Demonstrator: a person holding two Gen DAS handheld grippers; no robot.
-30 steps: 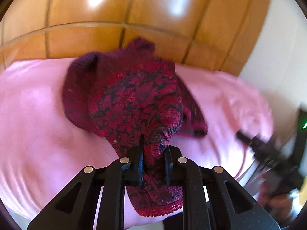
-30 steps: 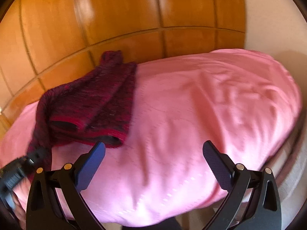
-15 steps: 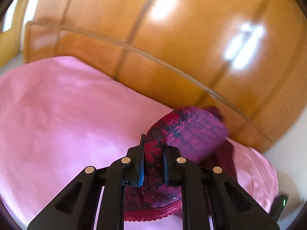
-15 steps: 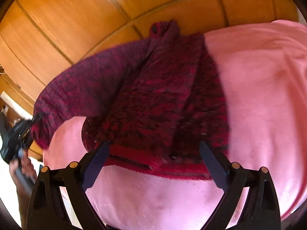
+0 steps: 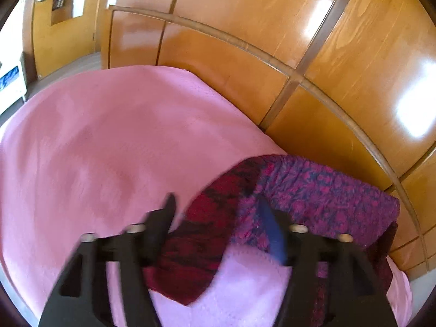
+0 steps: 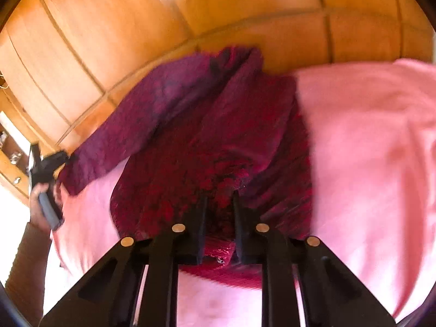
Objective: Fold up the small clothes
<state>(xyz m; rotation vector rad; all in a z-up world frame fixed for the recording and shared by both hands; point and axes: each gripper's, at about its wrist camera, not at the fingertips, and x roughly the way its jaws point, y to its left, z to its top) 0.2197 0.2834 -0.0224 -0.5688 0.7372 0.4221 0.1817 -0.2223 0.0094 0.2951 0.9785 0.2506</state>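
A small dark red patterned garment (image 6: 212, 141) lies on the pink bedspread (image 6: 368, 141) against the wooden wardrobe. My right gripper (image 6: 219, 199) is shut on the garment's near hem, fabric pinched between the fingers. My left gripper (image 5: 215, 204) is open, its fingers spread over one end of the garment (image 5: 313, 190), holding nothing. In the right wrist view the left gripper (image 6: 47, 169) shows at the far left by the garment's sleeve end, blurred.
Glossy wooden wardrobe doors (image 5: 299, 54) stand right behind the bed. The pink bedspread (image 5: 109, 141) stretches wide to the left of the garment. A doorway and a white unit (image 5: 11, 84) are far left.
My left gripper has opened and let go of the garment's hem. My right gripper has moved onto the garment and closed on its near hem.
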